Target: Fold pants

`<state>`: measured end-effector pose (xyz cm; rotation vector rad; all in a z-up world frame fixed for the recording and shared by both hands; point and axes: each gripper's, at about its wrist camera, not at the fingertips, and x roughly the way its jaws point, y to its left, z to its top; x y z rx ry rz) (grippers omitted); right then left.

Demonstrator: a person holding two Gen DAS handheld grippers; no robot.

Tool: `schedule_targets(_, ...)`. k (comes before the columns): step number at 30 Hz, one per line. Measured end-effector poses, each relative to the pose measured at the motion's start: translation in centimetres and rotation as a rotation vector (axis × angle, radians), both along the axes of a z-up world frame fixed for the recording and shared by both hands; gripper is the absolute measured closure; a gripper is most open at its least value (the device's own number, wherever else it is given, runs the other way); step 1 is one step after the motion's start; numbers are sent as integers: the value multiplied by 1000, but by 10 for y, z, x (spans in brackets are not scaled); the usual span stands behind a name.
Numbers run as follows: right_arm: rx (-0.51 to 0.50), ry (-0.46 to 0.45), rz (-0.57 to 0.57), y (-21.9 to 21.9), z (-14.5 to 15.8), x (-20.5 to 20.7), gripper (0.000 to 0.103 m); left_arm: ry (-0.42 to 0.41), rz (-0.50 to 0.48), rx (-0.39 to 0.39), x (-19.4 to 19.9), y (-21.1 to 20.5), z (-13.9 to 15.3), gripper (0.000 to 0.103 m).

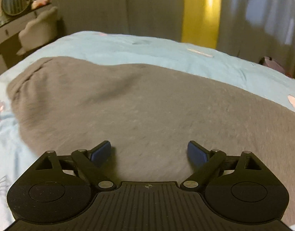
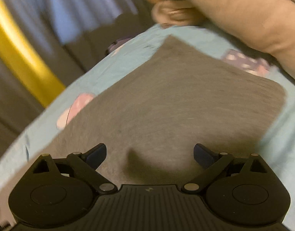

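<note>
Lying spread across a bed covered in a light blue printed sheet (image 1: 128, 44), the grey-brown soft fabric pants (image 1: 147, 105) fill most of both views. The left black two-finger gripper (image 1: 149, 152) hangs just above the cloth with its blue-padded jaws wide apart and nothing between them. The right black gripper (image 2: 149, 155) is likewise spread wide and empty over the pants (image 2: 186, 100), whose far edge ends in a squared corner. A pale stuffed toy (image 2: 243, 13) lies at the far right, blurred. A yellow vertical strip (image 1: 201, 13) stands beyond the bed.
</note>
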<state>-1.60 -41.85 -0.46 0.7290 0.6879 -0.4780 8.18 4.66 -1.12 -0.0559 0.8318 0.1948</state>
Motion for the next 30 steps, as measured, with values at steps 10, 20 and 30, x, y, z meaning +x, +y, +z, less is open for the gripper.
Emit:
schedule_targets(10,103,-8,-44,-10,-2,-13,15,-8,160,-274,-34,48,0,9)
schedule_targets(20,84,43,126,6,-6,12,60,19,121,-242,-29,35,-5,8)
schedule_targets(30,261,-45,-69,-44,-19,-24,72,28,133,-237,-30,34,-6,6)
